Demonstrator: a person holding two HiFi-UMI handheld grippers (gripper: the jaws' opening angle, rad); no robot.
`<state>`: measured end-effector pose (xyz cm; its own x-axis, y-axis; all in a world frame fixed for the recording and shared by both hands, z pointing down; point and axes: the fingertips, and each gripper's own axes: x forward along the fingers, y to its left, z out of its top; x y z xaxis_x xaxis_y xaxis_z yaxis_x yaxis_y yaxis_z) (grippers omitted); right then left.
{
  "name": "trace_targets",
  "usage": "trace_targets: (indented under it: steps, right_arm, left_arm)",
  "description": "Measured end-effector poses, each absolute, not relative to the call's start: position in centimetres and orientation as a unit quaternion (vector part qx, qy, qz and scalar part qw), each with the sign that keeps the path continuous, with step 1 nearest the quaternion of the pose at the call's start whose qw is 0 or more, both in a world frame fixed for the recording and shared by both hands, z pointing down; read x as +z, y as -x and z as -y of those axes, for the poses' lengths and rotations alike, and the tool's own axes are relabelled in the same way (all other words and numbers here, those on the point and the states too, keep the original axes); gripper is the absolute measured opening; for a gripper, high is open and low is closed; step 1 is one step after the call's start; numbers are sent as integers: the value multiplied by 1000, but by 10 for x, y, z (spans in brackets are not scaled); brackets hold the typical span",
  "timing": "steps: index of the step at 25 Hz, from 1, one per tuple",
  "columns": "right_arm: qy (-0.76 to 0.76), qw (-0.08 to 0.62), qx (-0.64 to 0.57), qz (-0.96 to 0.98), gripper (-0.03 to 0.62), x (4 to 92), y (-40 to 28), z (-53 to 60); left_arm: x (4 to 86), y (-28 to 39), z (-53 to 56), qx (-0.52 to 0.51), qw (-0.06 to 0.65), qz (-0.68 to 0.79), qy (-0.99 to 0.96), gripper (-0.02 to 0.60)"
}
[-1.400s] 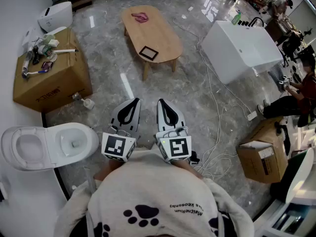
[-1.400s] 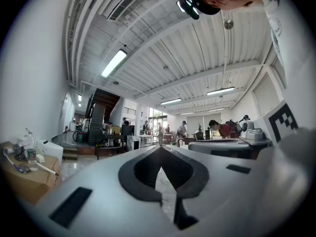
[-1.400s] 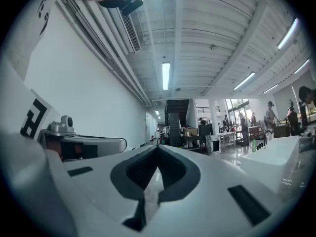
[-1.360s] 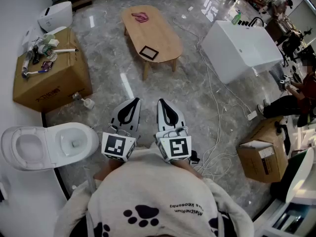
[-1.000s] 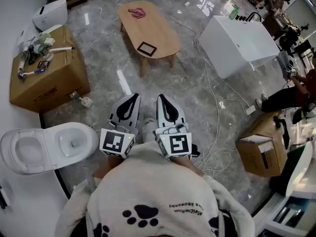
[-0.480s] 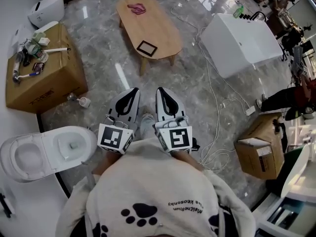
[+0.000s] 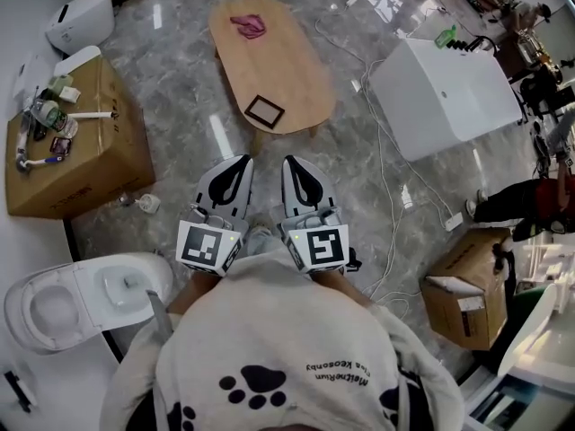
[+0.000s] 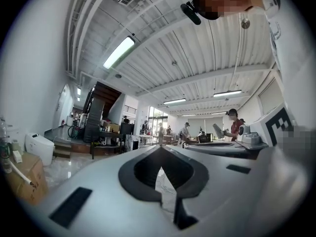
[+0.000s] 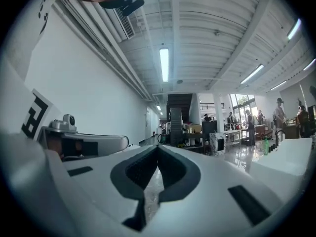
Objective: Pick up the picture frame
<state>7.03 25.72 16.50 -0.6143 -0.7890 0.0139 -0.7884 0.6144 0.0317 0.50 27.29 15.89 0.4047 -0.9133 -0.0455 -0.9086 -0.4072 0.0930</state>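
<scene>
From the head view, left gripper (image 7: 239, 162) and right gripper (image 7: 291, 163) sat side by side just ahead of the person's chest, well apart from the picture frame (image 7: 265, 110), which lay flat near the closer end of the oval wooden table (image 7: 296, 65). Along the left gripper view, jaws were pressed together, nothing between them, pointing level into the room. Along the right gripper view, same story: jaws closed tip to tip, empty.

Black picture frame (image 7: 264, 109), tan table (image 7: 269, 65), pink cloth (image 7: 249, 26), grey-veined marble floor (image 7: 341, 164), brown cardboard box (image 7: 85, 160)
</scene>
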Motion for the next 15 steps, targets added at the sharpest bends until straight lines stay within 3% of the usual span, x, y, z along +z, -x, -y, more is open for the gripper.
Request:
trace_targets:
  steps: [15]
  right_arm:
    - [-439, 22, 15, 898, 8, 188, -90, -141]
  left_arm:
    - [182, -3, -163, -26, 45, 564, -824, 8]
